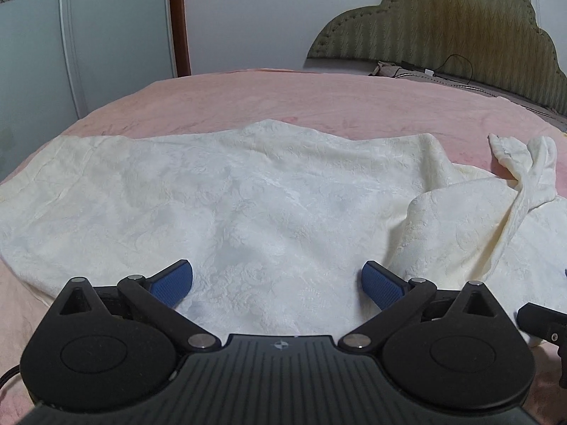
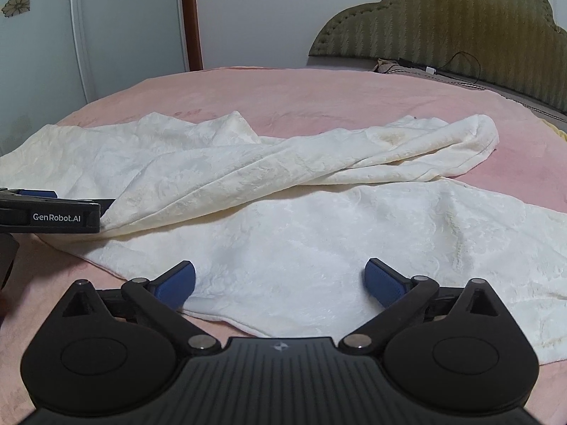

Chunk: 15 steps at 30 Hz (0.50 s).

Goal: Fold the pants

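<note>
Cream-white textured pants (image 1: 265, 194) lie spread across a pink bed (image 1: 283, 95). My left gripper (image 1: 277, 283) hovers open just over their near edge, its blue pads (image 1: 173, 281) wide apart with nothing pinched. A twisted strip of the fabric (image 1: 524, 177) sticks up at the right. In the right wrist view one pant leg (image 2: 283, 163) lies folded diagonally over the other part of the pants (image 2: 354, 233). My right gripper (image 2: 280, 279) is open over the near hem. The left gripper (image 2: 49, 212) shows side-on at the left edge, beside the fold.
An olive padded headboard (image 1: 443, 28) stands at the far right, with a black cable (image 1: 457, 67) and small items at its foot. A flowered wardrobe door (image 2: 42, 35) and a brown door frame (image 2: 191, 17) lie beyond the bed's far left edge.
</note>
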Tool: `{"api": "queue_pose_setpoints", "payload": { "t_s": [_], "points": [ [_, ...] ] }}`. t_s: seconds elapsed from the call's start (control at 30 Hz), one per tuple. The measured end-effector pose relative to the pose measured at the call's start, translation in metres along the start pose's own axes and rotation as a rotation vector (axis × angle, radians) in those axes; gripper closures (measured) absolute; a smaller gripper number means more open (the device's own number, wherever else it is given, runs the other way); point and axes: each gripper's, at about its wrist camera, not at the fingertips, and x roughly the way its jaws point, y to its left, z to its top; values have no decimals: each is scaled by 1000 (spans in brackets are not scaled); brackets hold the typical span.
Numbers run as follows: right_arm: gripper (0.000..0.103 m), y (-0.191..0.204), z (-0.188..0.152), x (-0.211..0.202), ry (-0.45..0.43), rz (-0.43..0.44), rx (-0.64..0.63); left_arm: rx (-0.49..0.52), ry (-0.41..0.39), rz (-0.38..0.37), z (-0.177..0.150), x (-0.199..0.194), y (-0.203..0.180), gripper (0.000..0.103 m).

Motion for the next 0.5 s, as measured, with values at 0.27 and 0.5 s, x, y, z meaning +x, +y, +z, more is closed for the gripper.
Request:
{"api": "queue_pose_setpoints", "payload": {
  "t_s": [0.27, 0.5],
  "points": [
    [0, 3, 1, 3, 9, -14, -12, -3, 2, -3, 0, 0, 3, 0],
    [0, 1, 1, 3, 4, 0, 6, -3, 1, -3, 0, 1, 2, 0]
  ]
}}
